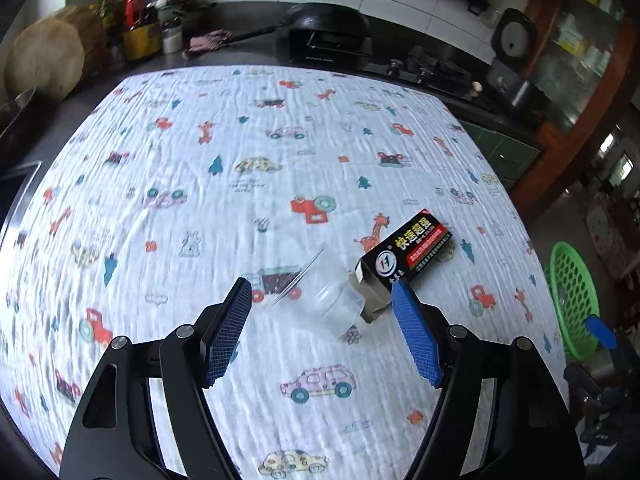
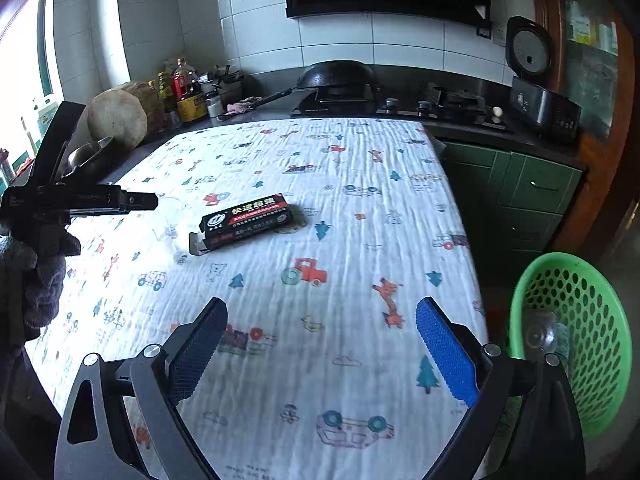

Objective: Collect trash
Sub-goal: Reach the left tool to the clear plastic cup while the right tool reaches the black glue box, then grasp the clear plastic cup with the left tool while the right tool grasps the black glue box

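On cartoon-print cloth over counter: clear plastic cup lay on its side, touching open end of black glue box. Left claw spread wide, empty, cup between its blue pads, no contact. Right claw also wide apart, empty, hovering over cloth. Green perforated basket sat off counter's right edge, clear item inside.

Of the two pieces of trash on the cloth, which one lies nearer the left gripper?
The clear plastic cup, tipped on its side just ahead of the open left gripper; the black box lies beyond it.
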The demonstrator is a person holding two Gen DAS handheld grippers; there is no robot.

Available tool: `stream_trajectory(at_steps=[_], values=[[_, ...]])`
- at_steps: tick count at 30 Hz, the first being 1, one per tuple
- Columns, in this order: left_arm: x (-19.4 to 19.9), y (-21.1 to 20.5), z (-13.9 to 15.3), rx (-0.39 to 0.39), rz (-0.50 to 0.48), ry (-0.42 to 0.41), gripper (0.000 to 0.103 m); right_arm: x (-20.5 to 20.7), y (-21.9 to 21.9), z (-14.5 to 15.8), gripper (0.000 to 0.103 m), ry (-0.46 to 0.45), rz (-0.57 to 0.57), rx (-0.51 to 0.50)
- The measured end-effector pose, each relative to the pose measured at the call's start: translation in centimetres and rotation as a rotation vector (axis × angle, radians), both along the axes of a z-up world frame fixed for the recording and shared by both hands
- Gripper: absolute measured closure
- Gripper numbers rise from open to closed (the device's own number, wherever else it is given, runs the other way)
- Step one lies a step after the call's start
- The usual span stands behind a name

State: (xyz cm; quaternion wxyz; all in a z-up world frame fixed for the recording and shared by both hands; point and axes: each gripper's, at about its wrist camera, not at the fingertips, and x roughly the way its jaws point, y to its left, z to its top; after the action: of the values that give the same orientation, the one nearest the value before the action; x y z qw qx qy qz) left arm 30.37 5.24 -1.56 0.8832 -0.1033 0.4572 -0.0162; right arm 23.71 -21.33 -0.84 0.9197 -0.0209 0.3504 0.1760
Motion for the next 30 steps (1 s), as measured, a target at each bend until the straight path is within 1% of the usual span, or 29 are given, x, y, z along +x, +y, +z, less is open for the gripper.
stream_trajectory(at_steps=[2, 4, 6, 8, 13, 17, 20, 21, 25, 30], values=[[-0.2, 1.0, -1.0, -0.072, 0.059, 0.043, 0.031, 1.0, 0.9, -0.2, 0.011, 0.020, 0.016, 0.012], [-0.5, 1.6, -1.5, -0.146, 0.107, 0.054, 0.031, 2.1, 1.6, -0.4, 0.012, 0.042, 0.022, 0.030], [-0.5, 1.9, -1.9, -0.176, 0.160, 0.052, 0.031, 2.9, 1.8, -0.7, 0.016, 0.071, 0.022, 0.054], [-0.2, 2.1, -2.4, -0.221, 0.192, 0.066, 0.031, 3.6, 2.0, -1.0, 0.016, 0.096, 0.021, 0.079], [1.0, 2.0, -3.7, -0.288, 0.253, 0.087, 0.031, 4.4, 2.7, -1.5, 0.016, 0.115, 0.029, 0.079], [2.2, 2.3, -5.1, -0.312, 0.304, 0.109, 0.031, 5.2, 3.3, -1.6, 0.016, 0.128, 0.029, 0.077], [2.9, 2.2, -5.9, -0.295, 0.303, 0.120, 0.035, 6.0, 3.8, -1.7, 0.016, 0.149, 0.022, 0.094], [3.0, 2.2, -6.0, -0.287, 0.290, 0.115, 0.039, 6.2, 4.0, -1.7, 0.016, 0.157, 0.019, 0.096], [3.1, 2.6, -5.3, -0.219, 0.253, 0.088, 0.040, 7.4, 5.1, -1.8, 0.017, 0.194, -0.003, 0.122], [2.4, 4.4, -4.6, -0.166, 0.214, 0.063, 0.041, 9.6, 6.9, -1.8, 0.022, 0.263, -0.052, 0.185]])
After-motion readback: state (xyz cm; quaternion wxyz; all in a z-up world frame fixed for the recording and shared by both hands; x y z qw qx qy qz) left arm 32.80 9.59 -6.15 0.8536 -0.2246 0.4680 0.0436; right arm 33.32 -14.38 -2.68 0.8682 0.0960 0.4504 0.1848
